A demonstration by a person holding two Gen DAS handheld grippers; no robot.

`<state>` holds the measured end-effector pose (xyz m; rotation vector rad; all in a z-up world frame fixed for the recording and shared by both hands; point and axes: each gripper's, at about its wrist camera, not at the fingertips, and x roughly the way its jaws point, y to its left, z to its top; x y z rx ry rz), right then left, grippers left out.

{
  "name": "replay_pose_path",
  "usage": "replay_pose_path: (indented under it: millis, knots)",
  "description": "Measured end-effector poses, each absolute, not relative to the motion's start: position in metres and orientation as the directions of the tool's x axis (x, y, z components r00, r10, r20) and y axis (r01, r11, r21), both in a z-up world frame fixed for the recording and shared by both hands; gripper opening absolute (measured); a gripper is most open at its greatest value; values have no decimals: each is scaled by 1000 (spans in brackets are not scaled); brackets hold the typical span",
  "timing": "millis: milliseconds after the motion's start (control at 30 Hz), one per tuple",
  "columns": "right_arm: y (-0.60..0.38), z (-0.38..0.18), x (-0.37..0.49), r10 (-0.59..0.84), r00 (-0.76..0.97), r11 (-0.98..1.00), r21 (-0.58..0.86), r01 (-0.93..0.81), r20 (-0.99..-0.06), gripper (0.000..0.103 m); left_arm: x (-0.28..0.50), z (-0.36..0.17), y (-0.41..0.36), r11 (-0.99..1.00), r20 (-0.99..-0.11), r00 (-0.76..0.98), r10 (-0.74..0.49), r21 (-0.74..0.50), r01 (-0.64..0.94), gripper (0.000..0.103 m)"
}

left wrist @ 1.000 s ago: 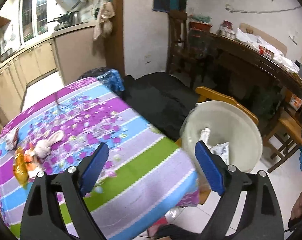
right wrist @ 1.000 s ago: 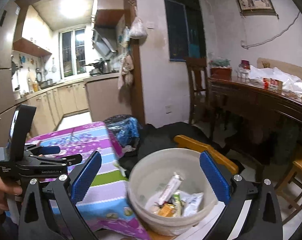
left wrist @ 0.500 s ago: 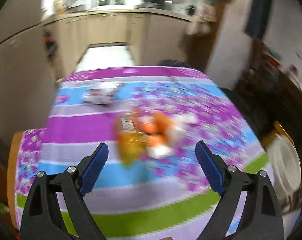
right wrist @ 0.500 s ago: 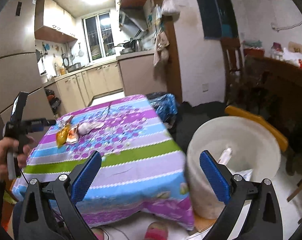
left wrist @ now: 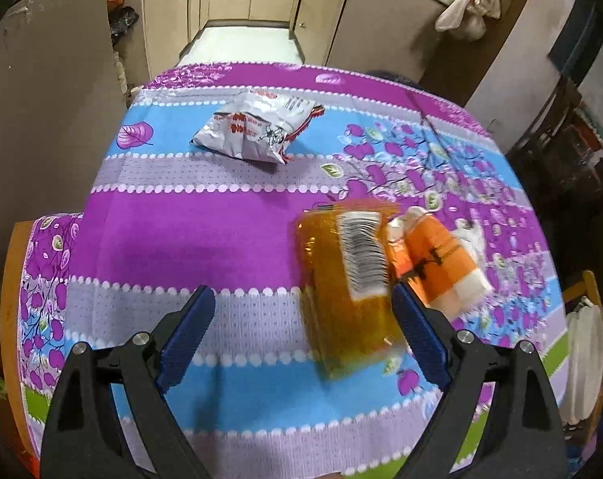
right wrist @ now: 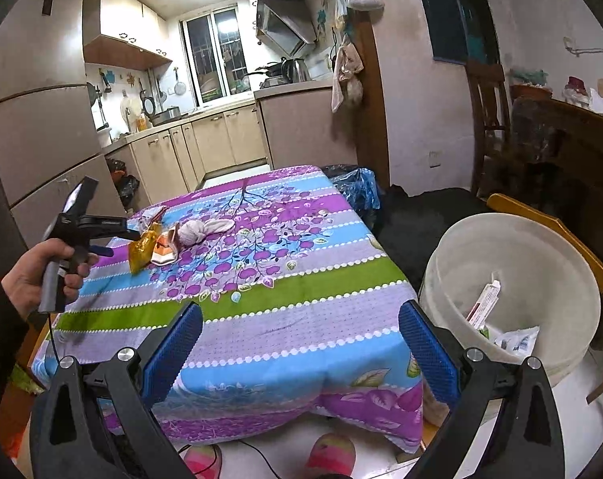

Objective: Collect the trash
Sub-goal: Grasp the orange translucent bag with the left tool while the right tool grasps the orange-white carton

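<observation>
My left gripper [left wrist: 301, 335] is open and empty just above the table, with a yellow-orange plastic wrapper [left wrist: 351, 291] lying close to its right finger. An orange-and-white packet [left wrist: 441, 263] lies beside the wrapper, and a silver snack bag [left wrist: 257, 129] lies farther back. In the right wrist view the left gripper [right wrist: 102, 239] hovers by the yellow wrapper [right wrist: 141, 251], next to the orange packet [right wrist: 163, 249] and a white crumpled cloth [right wrist: 201, 229]. My right gripper [right wrist: 299, 349] is open and empty at the table's near edge. The white trash bucket [right wrist: 541, 247] holds several wrappers.
The table [right wrist: 301, 319] has a striped floral cloth. The bucket stands on a wooden chair [right wrist: 541, 215] at the table's right. A blue-black bag [right wrist: 357, 187] sits behind the table. Kitchen cabinets [right wrist: 205, 143] are at the back, a dark wooden sideboard [right wrist: 573, 135] at the right.
My left gripper has swung from the bucket over to the table and moved in low over the yellow wrapper. My right gripper has pulled back from above the bucket to the table's near edge.
</observation>
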<state>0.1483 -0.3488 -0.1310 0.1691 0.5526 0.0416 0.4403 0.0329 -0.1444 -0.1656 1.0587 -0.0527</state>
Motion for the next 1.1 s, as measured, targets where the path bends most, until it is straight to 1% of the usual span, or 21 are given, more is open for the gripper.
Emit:
replay_pose_path:
  millis: [133, 267, 300, 333, 367, 433, 467, 500, 567, 600, 633, 667, 700, 767, 833, 900, 1033, 1100]
  knots:
    - [-346, -134, 154, 94, 843, 985, 170, -3, -530, 98, 448, -153, 28, 990, -866, 489, -101, -135, -35, 91]
    - [-340, -135, 163, 112, 836, 985, 172, -22, -538, 98, 448, -157, 26, 991, -851, 517, -93, -128, -33, 90]
    - [-336, -135, 166, 119, 834, 985, 169, -32, -539, 98, 447, -158, 26, 989, -846, 522, -109, -145, -29, 83]
    - [-330, -133, 169, 133, 831, 985, 167, -49, -540, 98, 446, -159, 26, 985, -842, 522, -138, -172, -17, 71]
    - [-325, -132, 174, 149, 828, 984, 165, -70, -540, 98, 443, -159, 26, 982, -836, 523, -164, -191, 1, 66]
    - [-310, -126, 185, 199, 818, 978, 165, -129, -540, 98, 438, -157, 22, 982, -829, 532, -171, -186, 25, 49]
    - [-302, -124, 192, 229, 811, 972, 170, -161, -538, 97, 435, -155, 19, 983, -826, 536, -174, -179, 42, 44]
    - [-292, -123, 199, 265, 801, 964, 177, -200, -537, 96, 432, -153, 17, 983, -824, 540, -175, -172, 57, 33]
    - [-269, -121, 220, 348, 765, 937, 197, -287, -542, 81, 428, -150, 15, 989, -823, 549, -146, -137, 57, 32]
    - [-260, -122, 230, 381, 744, 924, 216, -315, -549, 77, 426, -150, 17, 990, -820, 555, -137, -126, 58, 31]
    - [-251, -125, 246, 413, 720, 910, 241, -336, -558, 68, 425, -149, 20, 991, -819, 558, -132, -120, 59, 31]
    - [-242, -128, 261, 431, 700, 902, 255, -347, -569, 64, 426, -150, 22, 991, -820, 558, -131, -119, 59, 31]
    - [-236, -131, 274, 447, 683, 894, 271, -356, -578, 63, 425, -150, 25, 991, -819, 558, -131, -119, 59, 31]
    - [-221, -140, 310, 477, 645, 879, 318, -355, -597, 52, 424, -150, 35, 992, -819, 561, -122, -112, 53, 31]
    - [-204, -147, 335, 503, 615, 864, 339, -372, -608, 49, 424, -150, 44, 994, -817, 566, -105, -97, 45, 31]
    - [-184, -153, 359, 519, 588, 854, 340, -395, -621, 48, 424, -151, 51, 993, -818, 564, -117, -109, 49, 31]
    - [-151, -169, 405, 484, 563, 871, 303, -388, -670, 48, 424, -150, 51, 994, -819, 562, -113, -94, 62, 32]
    - [-141, -175, 423, 476, 554, 875, 307, -374, -684, 48, 425, -151, 50, 993, -820, 561, -115, -96, 64, 32]
